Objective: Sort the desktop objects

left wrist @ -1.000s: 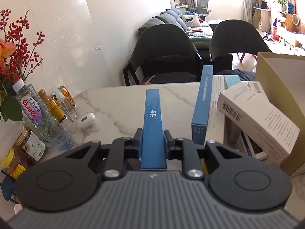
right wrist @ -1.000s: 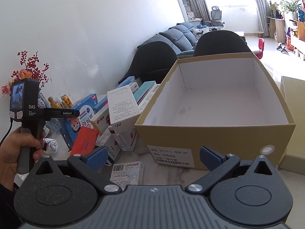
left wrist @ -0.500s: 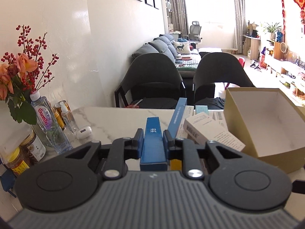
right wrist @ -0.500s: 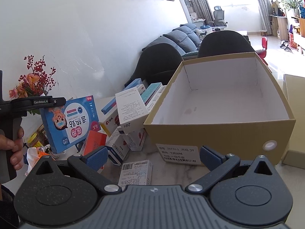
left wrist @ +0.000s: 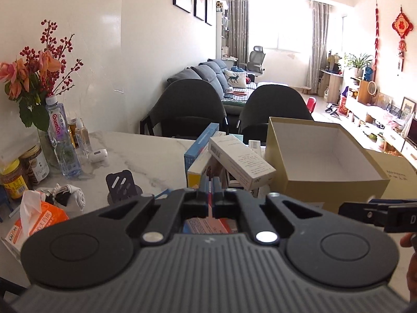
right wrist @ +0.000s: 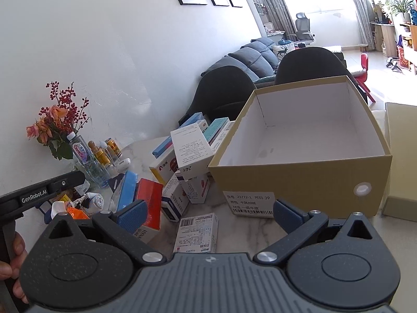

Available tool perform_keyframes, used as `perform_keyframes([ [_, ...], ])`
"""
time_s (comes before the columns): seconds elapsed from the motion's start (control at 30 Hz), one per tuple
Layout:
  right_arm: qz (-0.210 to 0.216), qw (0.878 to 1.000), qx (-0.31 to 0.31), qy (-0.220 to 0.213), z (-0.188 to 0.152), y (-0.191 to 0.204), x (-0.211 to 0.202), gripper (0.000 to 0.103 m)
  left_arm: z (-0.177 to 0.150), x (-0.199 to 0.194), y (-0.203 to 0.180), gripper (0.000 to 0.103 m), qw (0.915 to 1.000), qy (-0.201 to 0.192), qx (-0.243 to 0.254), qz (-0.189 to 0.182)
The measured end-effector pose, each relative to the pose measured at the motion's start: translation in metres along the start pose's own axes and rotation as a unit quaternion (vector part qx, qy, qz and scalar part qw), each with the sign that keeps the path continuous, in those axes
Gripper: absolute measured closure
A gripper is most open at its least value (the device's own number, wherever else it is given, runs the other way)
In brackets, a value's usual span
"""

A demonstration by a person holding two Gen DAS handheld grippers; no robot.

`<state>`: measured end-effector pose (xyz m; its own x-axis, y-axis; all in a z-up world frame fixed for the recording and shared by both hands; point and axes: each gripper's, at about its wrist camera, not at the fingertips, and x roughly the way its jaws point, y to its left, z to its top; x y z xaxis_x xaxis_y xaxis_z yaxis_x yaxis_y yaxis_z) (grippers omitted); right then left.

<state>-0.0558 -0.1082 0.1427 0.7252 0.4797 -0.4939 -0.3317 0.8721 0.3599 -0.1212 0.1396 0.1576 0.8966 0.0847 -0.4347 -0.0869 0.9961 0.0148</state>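
My left gripper [left wrist: 211, 198] is shut with nothing between its blue pads. It hovers over a pile of medicine boxes [left wrist: 242, 161]. The flat blue box [right wrist: 127, 190] leans on edge against a red box [right wrist: 149, 198] at the pile's left end, free of the fingers. My right gripper [right wrist: 208, 214] is open and holds nothing. It sits low over a white barcode box [right wrist: 196, 232] on the marble table [left wrist: 146, 156]. An open, empty cardboard box [right wrist: 299, 172] stands just right of the pile.
A vase of flowers [left wrist: 34, 78], a water bottle [left wrist: 61, 140], small bottles and jars line the wall. An orange tissue pack [left wrist: 39, 219], rolled cloth [left wrist: 71, 195] and a phone stand [left wrist: 122, 185] lie front left. The box lid [right wrist: 401, 161] lies right. Two dark chairs stand behind.
My left gripper carried the blue box right to the pile, let it go beside the red box and shut. My right gripper stayed open and barely moved.
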Motion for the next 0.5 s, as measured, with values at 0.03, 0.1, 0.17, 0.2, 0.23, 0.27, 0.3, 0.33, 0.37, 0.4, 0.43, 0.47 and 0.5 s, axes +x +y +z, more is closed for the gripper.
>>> perform_keyframes([
  [0.03, 0.0, 1.0, 0.0, 0.0, -0.002, 0.0, -0.001, 0.0, -0.007, 0.001, -0.001, 0.102, 1.0, -0.002, 0.003, 0.002],
  [0.1, 0.0, 1.0, 0.0, 0.005, -0.008, -0.001, 0.004, 0.0, -0.023, 0.004, 0.005, 0.091, 1.0, -0.001, -0.003, 0.009],
  [0.17, -0.003, 1.0, 0.003, 0.026, -0.015, -0.002, 0.013, 0.0, -0.05, 0.012, 0.044, 0.061, 0.9981, 0.02, -0.054, 0.021],
  [0.2, -0.001, 0.999, 0.005, 0.037, -0.021, -0.002, 0.017, 0.0, -0.064, 0.016, 0.064, 0.056, 0.9959, 0.031, -0.08, 0.028],
  [0.23, 0.003, 0.999, 0.003, 0.047, -0.026, -0.001, 0.02, 0.0, -0.077, 0.016, 0.082, 0.056, 0.9929, 0.04, -0.107, 0.033],
  [0.27, 0.008, 0.998, -0.003, 0.056, -0.031, 0.001, 0.023, 0.0, -0.088, 0.013, 0.1, 0.057, 0.9887, 0.049, -0.136, 0.041],
  [0.3, 0.013, 0.998, -0.009, 0.065, -0.036, 0.004, 0.027, 0.0, -0.098, 0.015, 0.117, 0.058, 0.9839, 0.063, -0.158, 0.056],
  [0.33, 0.017, 0.997, -0.014, 0.072, -0.04, 0.008, 0.031, 0.0, -0.105, 0.016, 0.13, 0.058, 0.9804, 0.073, -0.17, 0.067],
  [0.37, 0.021, 0.997, -0.015, 0.078, -0.043, 0.012, 0.035, 0.0, -0.11, 0.014, 0.138, 0.058, 0.9783, 0.081, -0.177, 0.072],
  [0.4, 0.033, 0.996, -0.014, 0.083, -0.045, 0.017, 0.039, 0.0, -0.114, 0.012, 0.144, 0.057, 0.9771, 0.087, -0.179, 0.075],
  [0.43, 0.051, 0.995, -0.012, 0.09, -0.048, 0.022, 0.044, 0.0, -0.117, 0.009, 0.146, 0.054, 0.9776, 0.09, -0.174, 0.078],
  [0.47, 0.07, 0.993, -0.01, 0.097, -0.05, 0.027, 0.05, 0.0, -0.119, 0.007, 0.147, 0.046, 0.978, 0.092, -0.168, 0.082],
  [0.5, 0.087, 0.991, -0.01, 0.104, -0.053, 0.033, 0.056, 0.0, -0.12, 0.005, 0.147, 0.041, 0.9783, 0.095, -0.161, 0.088],
])
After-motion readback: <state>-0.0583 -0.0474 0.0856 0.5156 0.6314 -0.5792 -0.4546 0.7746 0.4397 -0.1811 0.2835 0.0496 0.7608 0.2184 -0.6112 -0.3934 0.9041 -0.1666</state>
